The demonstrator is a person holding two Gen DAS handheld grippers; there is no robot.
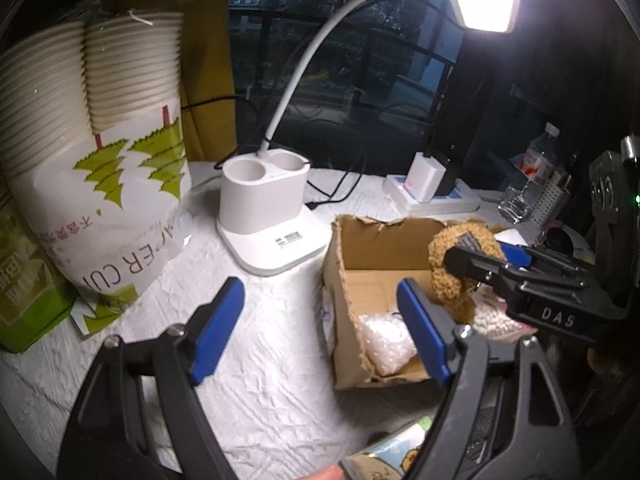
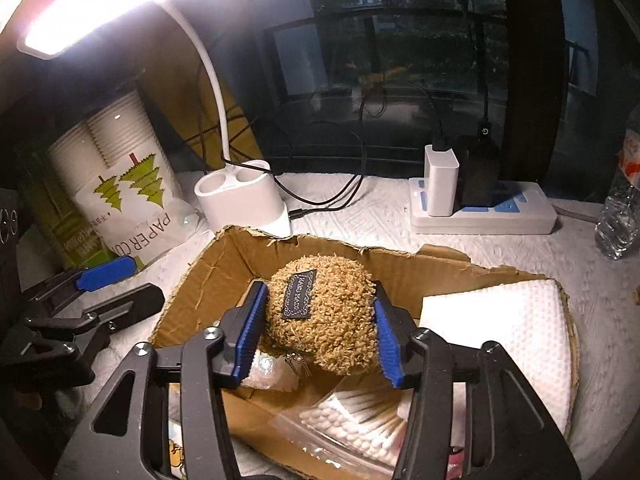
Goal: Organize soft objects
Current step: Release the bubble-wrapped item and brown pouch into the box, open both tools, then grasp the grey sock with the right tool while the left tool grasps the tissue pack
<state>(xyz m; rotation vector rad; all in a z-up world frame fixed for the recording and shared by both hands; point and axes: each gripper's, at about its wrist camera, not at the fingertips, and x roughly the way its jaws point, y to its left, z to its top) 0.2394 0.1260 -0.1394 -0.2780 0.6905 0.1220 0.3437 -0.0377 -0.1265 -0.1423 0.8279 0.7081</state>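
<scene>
cardboard box (image 2: 224, 264): an open box with torn top edges is seen on the white-covered table (image 1: 256, 360); a bag of cotton swabs (image 2: 360, 428), a white bubble-textured packet (image 1: 384, 340) and a folded white paper towel (image 2: 500, 320) are held inside it.
lamp base (image 1: 256, 188): 2 round cups are set in its top; nothing can be seen inside them from these angles.
paper cup bag (image 1: 120, 184): 2 stacks of white cups are wrapped in a printed bag, stood left of the lamp base.
plush toy (image 2: 324, 312): a round, shaggy tan ball is shown above the box interior, with a dark rectangular label sewn on top and a small metal chain hanging below.
right gripper (image 2: 318, 332): the toy is bracketed by the 2 blue pads, fairly wide apart; the left pad is touching the fur, and whether the right pad is pressing cannot be told.
left gripper (image 1: 320, 332): the jaws are spread wide with nothing between them, held over the table and the near-left corner of the box.
</scene>
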